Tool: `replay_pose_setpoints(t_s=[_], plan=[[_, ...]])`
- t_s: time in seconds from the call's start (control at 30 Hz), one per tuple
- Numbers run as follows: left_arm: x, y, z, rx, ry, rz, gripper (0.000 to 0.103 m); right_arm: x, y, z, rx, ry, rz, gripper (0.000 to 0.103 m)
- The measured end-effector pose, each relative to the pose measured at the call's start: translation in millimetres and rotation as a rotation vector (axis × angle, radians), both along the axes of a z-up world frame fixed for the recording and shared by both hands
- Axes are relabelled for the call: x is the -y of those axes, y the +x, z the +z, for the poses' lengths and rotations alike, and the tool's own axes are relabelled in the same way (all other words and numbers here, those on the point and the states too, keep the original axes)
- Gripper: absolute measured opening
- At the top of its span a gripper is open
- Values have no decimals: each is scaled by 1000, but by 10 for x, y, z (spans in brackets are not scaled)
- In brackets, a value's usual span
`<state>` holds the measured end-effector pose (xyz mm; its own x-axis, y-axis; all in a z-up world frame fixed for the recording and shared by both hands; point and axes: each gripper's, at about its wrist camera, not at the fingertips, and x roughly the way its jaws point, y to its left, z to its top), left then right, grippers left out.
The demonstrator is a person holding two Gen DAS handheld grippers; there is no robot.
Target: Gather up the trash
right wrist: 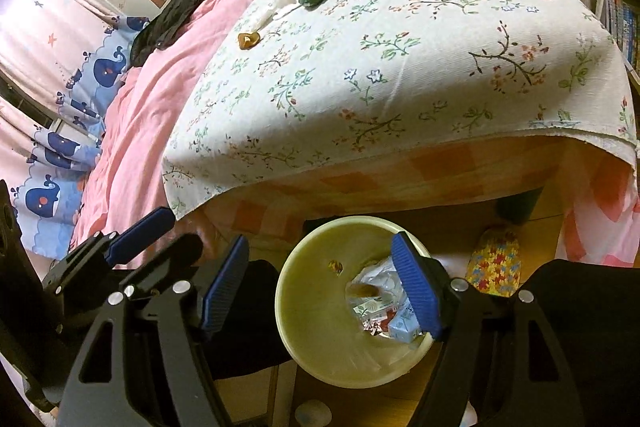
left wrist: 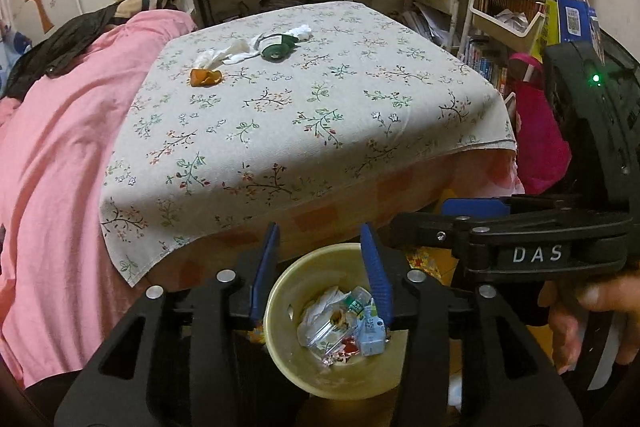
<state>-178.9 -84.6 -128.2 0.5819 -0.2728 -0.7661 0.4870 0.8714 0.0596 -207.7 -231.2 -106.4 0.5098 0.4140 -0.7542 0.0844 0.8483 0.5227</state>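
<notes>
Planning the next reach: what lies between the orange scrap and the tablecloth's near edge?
Only bare floral tablecloth lies before the orange scrap, in both wrist views.

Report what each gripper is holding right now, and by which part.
Nothing is held. The left gripper and right gripper both hover with jaws open and empty over the round yellow plastic trash bin.
</notes>
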Motion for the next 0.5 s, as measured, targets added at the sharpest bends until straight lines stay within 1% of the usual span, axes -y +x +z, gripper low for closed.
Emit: replay_pose_setpoints(t_s=[0.23, 0.37, 0.43, 0.5], plan=[[-44, 25, 39, 23, 2, 39, 49, 21, 7, 18, 8, -1, -10, 73], [-224, 166, 108, 13, -68, 130, 53, 49, 8, 74, 34, -11, -27, 73], [-365, 296, 142, -1, -117, 204, 55, 69, 29, 143, 61, -27, -39, 74], [-463, 424, 170, -6, -140, 264, 56, 81, 68, 194, 79, -37, -45, 75]])
